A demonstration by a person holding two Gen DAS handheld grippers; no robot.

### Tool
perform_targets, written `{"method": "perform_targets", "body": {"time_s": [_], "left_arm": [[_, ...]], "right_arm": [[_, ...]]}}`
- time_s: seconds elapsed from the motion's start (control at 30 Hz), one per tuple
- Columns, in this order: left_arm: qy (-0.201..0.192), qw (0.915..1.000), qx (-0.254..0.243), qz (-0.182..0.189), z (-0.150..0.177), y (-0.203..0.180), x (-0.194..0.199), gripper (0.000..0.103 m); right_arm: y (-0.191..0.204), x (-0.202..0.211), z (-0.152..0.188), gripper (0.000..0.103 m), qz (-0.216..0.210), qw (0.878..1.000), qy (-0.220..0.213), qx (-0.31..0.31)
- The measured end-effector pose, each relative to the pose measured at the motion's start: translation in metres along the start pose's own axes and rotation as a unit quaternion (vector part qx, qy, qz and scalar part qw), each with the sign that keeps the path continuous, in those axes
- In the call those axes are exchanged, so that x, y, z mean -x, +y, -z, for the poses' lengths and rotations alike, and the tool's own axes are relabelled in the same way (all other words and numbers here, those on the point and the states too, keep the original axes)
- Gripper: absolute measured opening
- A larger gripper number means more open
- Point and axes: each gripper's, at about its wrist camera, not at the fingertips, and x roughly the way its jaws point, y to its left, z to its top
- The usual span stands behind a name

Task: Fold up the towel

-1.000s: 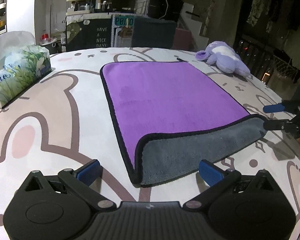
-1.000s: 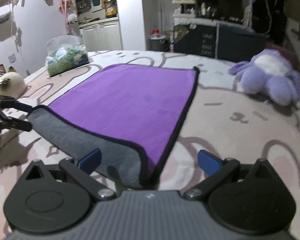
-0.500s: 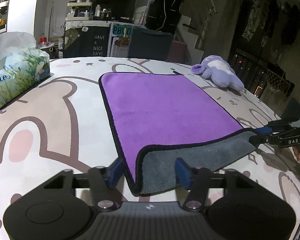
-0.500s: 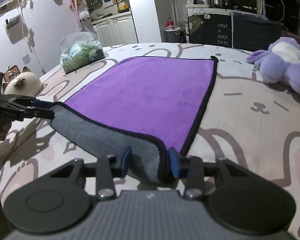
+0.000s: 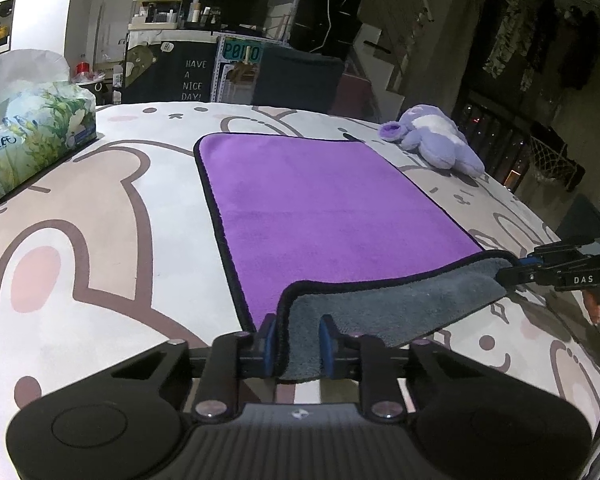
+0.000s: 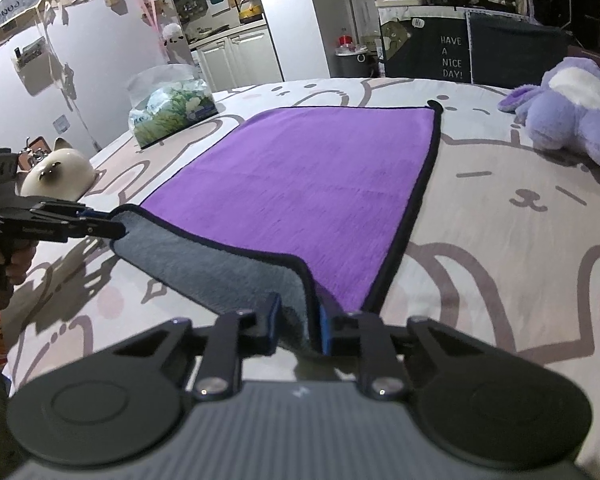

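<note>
A purple towel (image 5: 324,208) with a black hem and grey underside lies flat on the patterned tablecloth; it also shows in the right wrist view (image 6: 308,176). Its near edge is turned up, grey side showing. My left gripper (image 5: 299,342) is shut on the near left corner. My right gripper (image 6: 299,322) is shut on the near right corner. Each gripper shows in the other's view, the right one (image 5: 516,270) and the left one (image 6: 108,226), holding the lifted edge a little above the table.
A tissue box (image 5: 28,140) stands at the far left, also in the right wrist view (image 6: 172,116). A purple plush toy (image 5: 432,144) lies far right of the towel (image 6: 572,116). A white cat figure (image 6: 56,174) sits at the table's left edge.
Both grippers have closed from open onto the towel's near corners and raised the near edge slightly off the table.
</note>
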Motion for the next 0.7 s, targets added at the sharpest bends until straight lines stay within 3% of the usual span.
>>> {"method": "perform_targets", "body": {"time_s": [0.27,0.7], "left_arm": [[0.001,1.0000,-0.005,-0.003,0.001,0.000,0.001,0.011],[-0.026,0.9996,-0.010,-0.009,-0.008,-0.003,0.010,0.006]], "right_arm": [[0.002,0.003,0.002,0.012,-0.006,1.000,-0.004,0.003],[0.004,0.011,-0.003,0.008,-0.010,1.000,-0.023,0.012]]}}
